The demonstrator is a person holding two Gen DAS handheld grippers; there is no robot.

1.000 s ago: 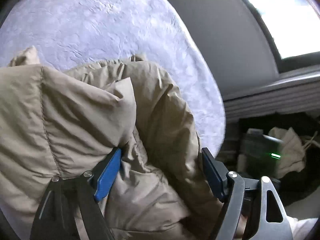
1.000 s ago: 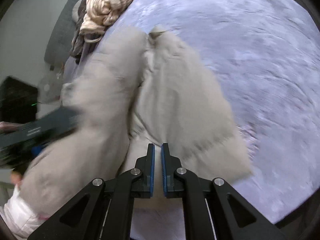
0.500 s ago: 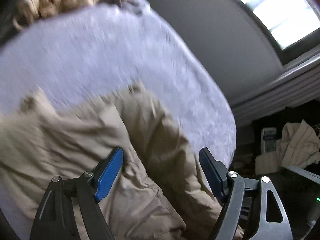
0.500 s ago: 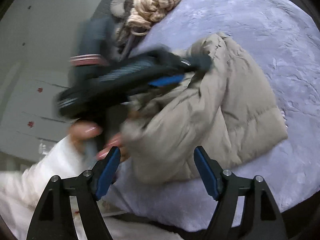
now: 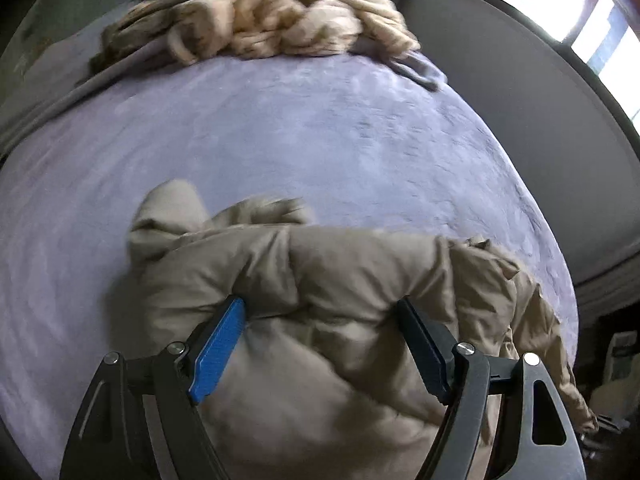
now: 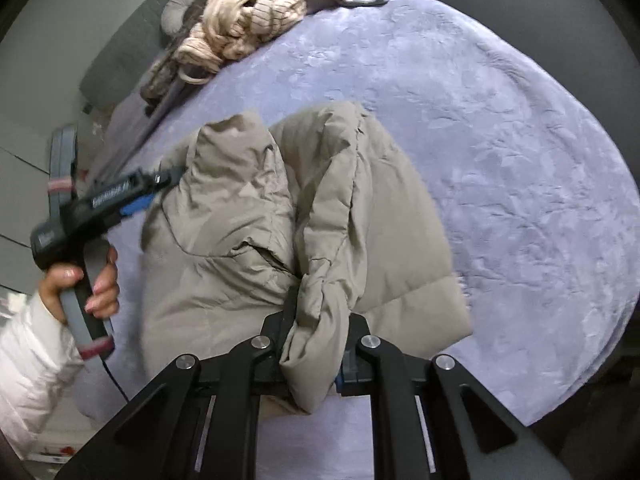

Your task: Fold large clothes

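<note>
— Where's the big coat?

— The puffy tan coat lies in the middle of the purple bed, half folded.

— And the tongs?

— The right tongs are closing on a bunched fold of it, low in the frame. The left tongs are wide open against the coat, not pinching. Next, I think, that fold gets laid over flat.

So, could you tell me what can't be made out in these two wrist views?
- Right gripper pads: right wrist view, buried in the fold of the beige puffer jacket the closing jaws pinch.
- Clothes pile: left wrist view, motion blur; separate garments unclear.
- Jacket's near hem: left wrist view, cut off behind the open left gripper.
- Items at far right: left wrist view, dark, cropped.
</note>
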